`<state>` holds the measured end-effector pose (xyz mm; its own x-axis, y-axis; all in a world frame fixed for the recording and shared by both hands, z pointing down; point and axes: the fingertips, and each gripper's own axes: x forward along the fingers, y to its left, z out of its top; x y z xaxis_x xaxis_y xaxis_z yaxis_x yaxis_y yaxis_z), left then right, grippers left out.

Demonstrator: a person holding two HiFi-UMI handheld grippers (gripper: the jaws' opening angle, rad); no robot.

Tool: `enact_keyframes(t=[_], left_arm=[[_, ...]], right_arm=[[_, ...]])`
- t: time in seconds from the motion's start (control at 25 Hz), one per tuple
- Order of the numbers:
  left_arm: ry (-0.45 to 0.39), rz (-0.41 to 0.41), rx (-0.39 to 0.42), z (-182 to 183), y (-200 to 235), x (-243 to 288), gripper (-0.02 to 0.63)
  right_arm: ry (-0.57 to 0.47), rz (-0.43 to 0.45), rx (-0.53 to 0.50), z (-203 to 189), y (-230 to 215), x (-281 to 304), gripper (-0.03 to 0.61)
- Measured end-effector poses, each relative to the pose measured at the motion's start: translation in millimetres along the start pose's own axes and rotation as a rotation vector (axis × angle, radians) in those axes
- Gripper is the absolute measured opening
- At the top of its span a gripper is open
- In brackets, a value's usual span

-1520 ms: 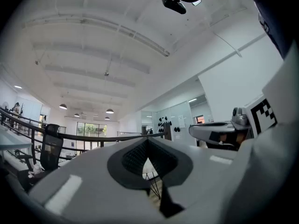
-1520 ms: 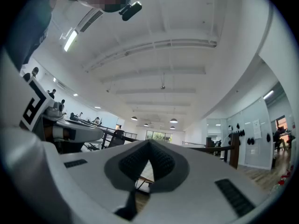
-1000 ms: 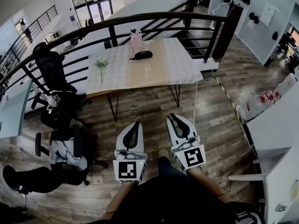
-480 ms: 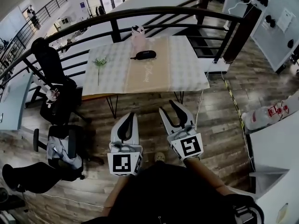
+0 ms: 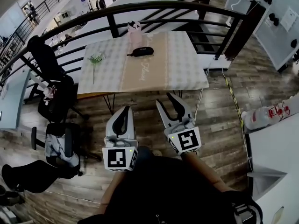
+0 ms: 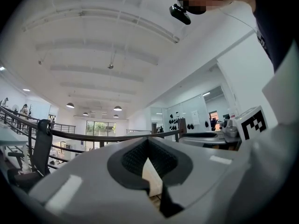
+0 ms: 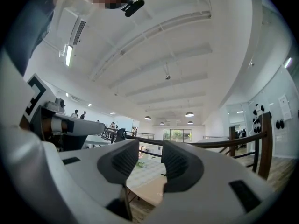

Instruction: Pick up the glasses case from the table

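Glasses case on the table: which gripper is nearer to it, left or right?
Right, slightly. The right gripper reaches almost to the near edge of the table, below-right of the glasses case; the left gripper hangs further back, below-left.

Bright daylight, strong fisheye edge distortion

Black oblong glasses case (image 5: 140,52) flat on table (image 5: 177,64)

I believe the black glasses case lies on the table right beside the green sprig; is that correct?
Not quite: in the head view the glasses case lies on the table beside the pink container, while the green sprig lies apart near the table's left side.
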<state>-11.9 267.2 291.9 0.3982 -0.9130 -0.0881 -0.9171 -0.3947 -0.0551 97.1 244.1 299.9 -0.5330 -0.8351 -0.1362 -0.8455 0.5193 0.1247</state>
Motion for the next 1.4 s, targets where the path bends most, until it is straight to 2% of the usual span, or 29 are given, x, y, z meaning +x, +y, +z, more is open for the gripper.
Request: enact_keyframes(t=[0.4,0.56,0.76,0.96,1.4], left_arm=[[0.013,-0.014,-0.015,-14,10,33,0.011],[-0.001,-0.019,-0.025,-19,23,57,0.012],[0.001,-0.054,-0.029,-28,45,115,0.012],[-0.018,-0.091,0.024,-27,71,181,0.012],[0.036,-0.151,-0.001,-58,156,322,0.012]], right_arm=[[0.029,0.002,-0.028,-15,-16,23,0.121],[0.008,-0.003,-0.056,-17,-25,45,0.121],[-0.003,-0.008,-0.077,-28,-47,91,0.121],[-0.004,-0.023,-0.053,-43,-81,158,0.121],[0.081,-0.040,-0.068,-91,-138,307,0.121]])
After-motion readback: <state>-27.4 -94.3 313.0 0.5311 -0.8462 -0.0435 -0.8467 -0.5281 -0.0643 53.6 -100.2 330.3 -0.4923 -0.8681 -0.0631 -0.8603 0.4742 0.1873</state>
